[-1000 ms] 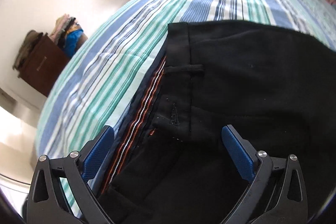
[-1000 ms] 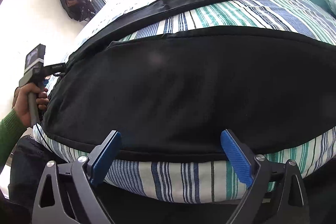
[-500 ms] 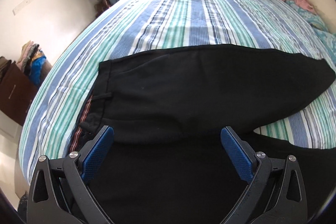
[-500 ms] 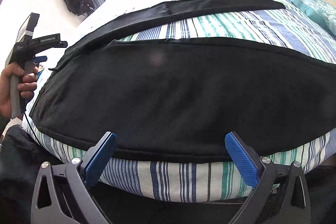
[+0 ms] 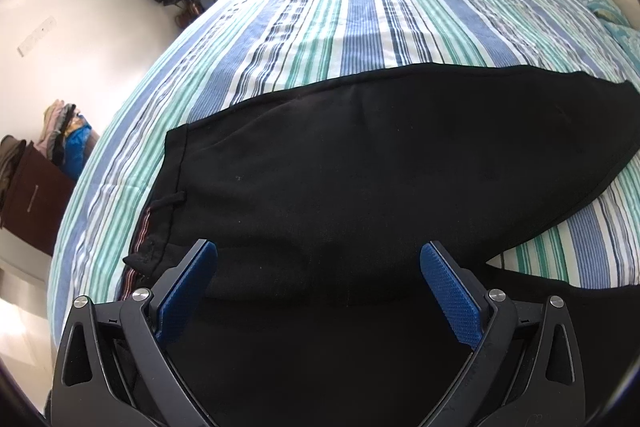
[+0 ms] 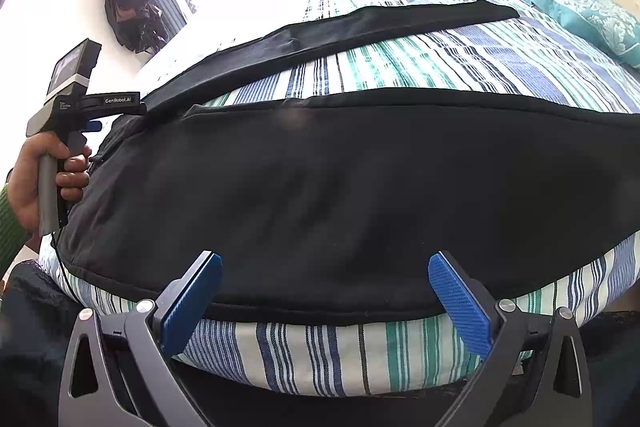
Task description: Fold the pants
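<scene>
Pants (image 6: 340, 195): black, spread flat on the striped bed; the near leg runs along the bed's front edge, the far leg (image 6: 360, 27) lies well apart across the stripes, so the two form an open V joined at the waist on the left.

Waistband (image 5: 176, 163): at the left end, with a belt loop and a striped inner lining showing; this end is turned towards the left gripper, the likely corner to take.

Bed (image 5: 360, 19): serves as the folding surface; the wide bare sheet beyond the cloth leaves room to bring one leg over the other.

Left gripper (image 5: 318, 287): fingers spread wide, nothing between them, raised above the seat of the pants and looking down the leg; seen from the right view it stands at the waist end, gripped by a hand (image 6: 44, 171) in a green sleeve.

Right gripper (image 6: 326, 291): fingers likewise spread and empty, held off the bed's front edge, facing the middle of the near leg.

Reason for the stance: each tool appears stationed at its own part of the garment, waist and leg, so both can lift together.

Step in hand (judged): no fold made; the legs must first be laid together.

Risk (judged): limp cloth may bunch if only one layer is pinched.
</scene>
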Demonstrator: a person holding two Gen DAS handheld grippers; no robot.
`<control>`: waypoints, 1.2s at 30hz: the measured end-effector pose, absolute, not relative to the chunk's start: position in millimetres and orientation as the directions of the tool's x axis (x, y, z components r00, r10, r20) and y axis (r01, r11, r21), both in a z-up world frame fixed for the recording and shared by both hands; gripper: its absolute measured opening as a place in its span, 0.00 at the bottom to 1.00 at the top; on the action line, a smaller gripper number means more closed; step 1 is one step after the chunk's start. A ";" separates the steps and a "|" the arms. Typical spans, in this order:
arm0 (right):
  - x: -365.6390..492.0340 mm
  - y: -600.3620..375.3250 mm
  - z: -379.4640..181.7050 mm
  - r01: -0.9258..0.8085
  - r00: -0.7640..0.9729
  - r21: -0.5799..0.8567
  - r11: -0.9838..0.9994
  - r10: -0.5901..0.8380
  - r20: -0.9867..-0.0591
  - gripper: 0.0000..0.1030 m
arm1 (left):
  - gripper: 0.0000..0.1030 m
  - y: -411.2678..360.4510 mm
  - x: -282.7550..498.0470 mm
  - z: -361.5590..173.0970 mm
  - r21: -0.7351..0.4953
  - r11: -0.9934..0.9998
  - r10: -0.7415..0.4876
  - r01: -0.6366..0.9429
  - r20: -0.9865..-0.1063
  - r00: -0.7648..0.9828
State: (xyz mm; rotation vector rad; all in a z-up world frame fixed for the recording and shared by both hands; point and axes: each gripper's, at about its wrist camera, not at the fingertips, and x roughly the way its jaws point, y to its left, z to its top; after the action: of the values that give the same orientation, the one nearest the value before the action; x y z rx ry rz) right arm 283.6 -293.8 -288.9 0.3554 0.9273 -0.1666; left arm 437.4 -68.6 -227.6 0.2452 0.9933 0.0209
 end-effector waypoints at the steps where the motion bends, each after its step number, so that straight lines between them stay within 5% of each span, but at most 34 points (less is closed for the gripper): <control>1: 283.5 -293.7 -289.4 0.291 0.592 0.227 0.929 0.011 -0.806 0.99 | 0.99 -69.2 439.0 -227.7 0.212 0.973 0.127 0.095 -0.827 0.547; 12: 313.6 -349.7 -275.7 0.321 0.633 0.276 0.906 0.012 -0.774 0.99 | 0.99 -48.8 501.9 -258.3 0.185 0.982 0.184 -0.049 -0.846 0.501; 23: 480.4 -622.7 -266.6 0.513 0.625 0.332 0.792 -0.080 -0.776 0.95 | 1.00 -28.7 493.9 -285.0 0.057 0.997 0.073 -0.046 -0.815 0.575; 32: 565.2 -770.1 -319.4 0.763 0.570 0.436 0.478 -0.178 -0.802 0.71 | 0.99 -27.6 491.0 -290.1 0.054 0.997 0.073 -0.049 -0.789 0.610; 34: 572.1 -774.7 -320.4 0.770 0.571 0.423 0.478 -0.222 -0.790 0.49 | 0.99 -27.0 491.4 -290.8 0.050 0.998 0.069 -0.049 -0.787 0.613; 35: 577.6 -775.4 -318.8 0.777 0.549 0.387 0.497 -0.235 -0.802 0.20 | 0.99 -26.9 491.7 -291.0 0.050 0.998 0.069 -0.049 -0.787 0.613; 36: 579.7 -774.8 -317.8 0.763 0.555 0.384 0.520 -0.222 -0.801 0.18 | 0.99 -27.0 491.9 -291.1 0.050 0.998 0.070 -0.049 -0.787 0.613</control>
State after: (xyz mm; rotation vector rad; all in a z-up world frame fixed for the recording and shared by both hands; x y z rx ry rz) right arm 579.7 -774.8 -317.8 0.8156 0.7645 -0.6649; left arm 491.9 -27.0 -291.1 0.0246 0.9080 0.0684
